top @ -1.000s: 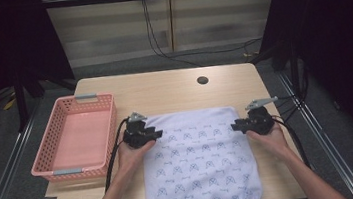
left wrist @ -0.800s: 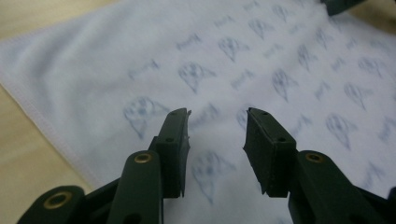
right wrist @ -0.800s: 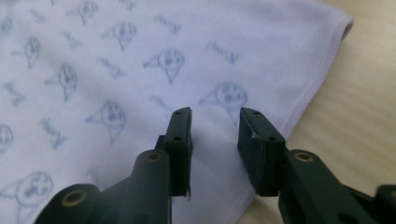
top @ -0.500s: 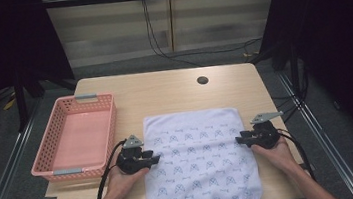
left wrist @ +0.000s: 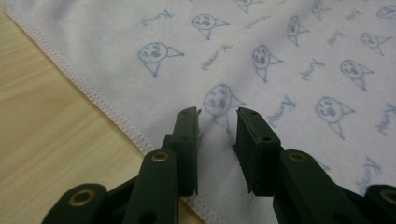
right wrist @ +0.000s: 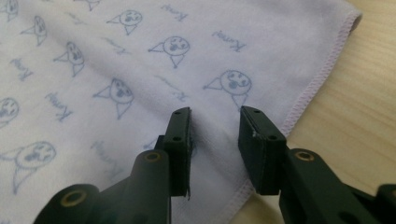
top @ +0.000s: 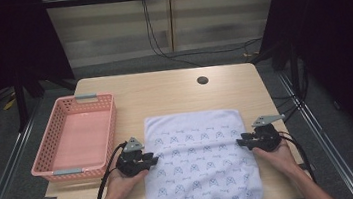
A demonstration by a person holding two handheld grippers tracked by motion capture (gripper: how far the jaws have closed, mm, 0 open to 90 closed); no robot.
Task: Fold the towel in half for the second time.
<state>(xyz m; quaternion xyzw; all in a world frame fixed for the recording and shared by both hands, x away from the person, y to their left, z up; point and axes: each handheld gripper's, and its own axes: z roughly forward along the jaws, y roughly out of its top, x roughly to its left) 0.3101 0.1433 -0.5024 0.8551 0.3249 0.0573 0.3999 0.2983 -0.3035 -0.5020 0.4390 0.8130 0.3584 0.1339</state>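
On a pale wooden table [top: 173, 92] above grey flooring, both grippers' jaws stand part-open over the white printed towel's [top: 202, 169] edges, the left gripper [top: 147, 160] just closing, the right gripper [top: 242, 142] gripping nothing.

Empty pink basket [top: 75, 136] on the wooden table [top: 164, 93], left side

The bench [top: 174, 94] is pale wood with rounded corners and a small dark hole [top: 202, 80] near its far edge. A pink basket [top: 75, 136] stands on its left part, reaching the left edge. A white cloth [top: 202, 167] printed with small blue figures lies flat just right of the basket, its near end at the front edge.
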